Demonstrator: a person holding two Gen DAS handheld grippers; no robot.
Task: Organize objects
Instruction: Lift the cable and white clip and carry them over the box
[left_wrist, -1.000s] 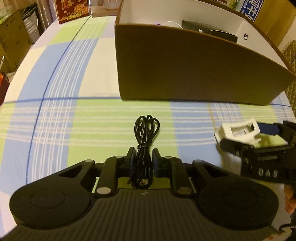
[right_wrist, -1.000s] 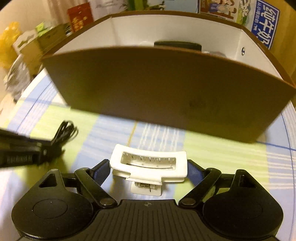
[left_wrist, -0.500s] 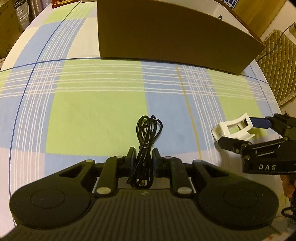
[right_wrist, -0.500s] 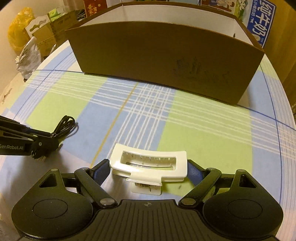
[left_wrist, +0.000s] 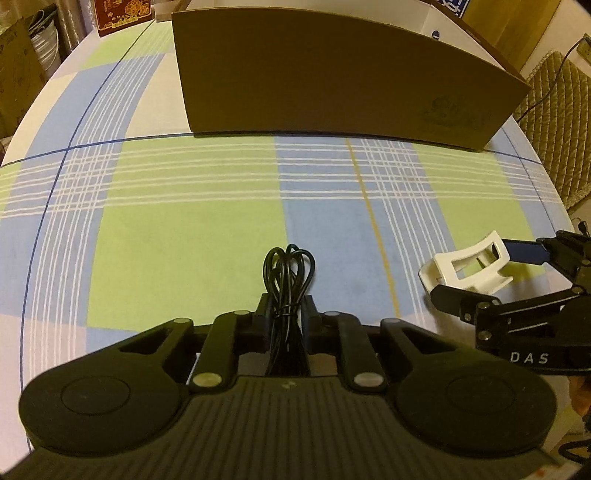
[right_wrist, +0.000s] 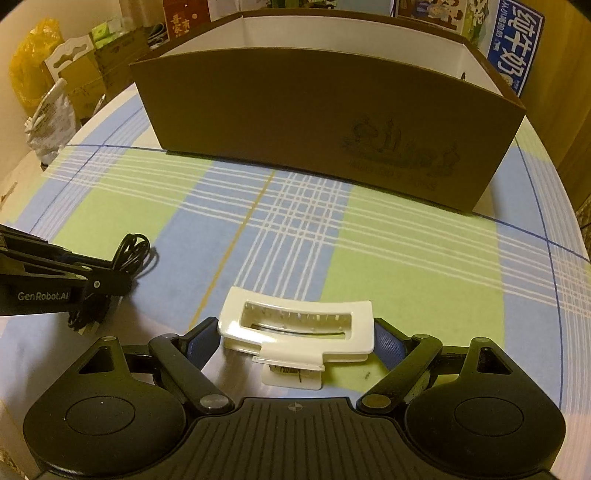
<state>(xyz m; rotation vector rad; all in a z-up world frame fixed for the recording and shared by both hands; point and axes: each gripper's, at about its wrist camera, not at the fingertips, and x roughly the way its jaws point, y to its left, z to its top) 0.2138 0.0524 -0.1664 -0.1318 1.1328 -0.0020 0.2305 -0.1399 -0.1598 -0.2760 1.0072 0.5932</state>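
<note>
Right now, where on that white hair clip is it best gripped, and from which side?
By its two short ends, coming in level from the hinge-tab side, as the right gripper does. The white hair clip is a long curved frame with an open slot, so fingers pressing the ends seem steadier than squeezing its springy tab.

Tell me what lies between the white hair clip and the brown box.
Only bare checked tablecloth between the white hair clip and brown box; right wrist view shows it.

Dim yellowish light, fisheye-bent edges
</note>
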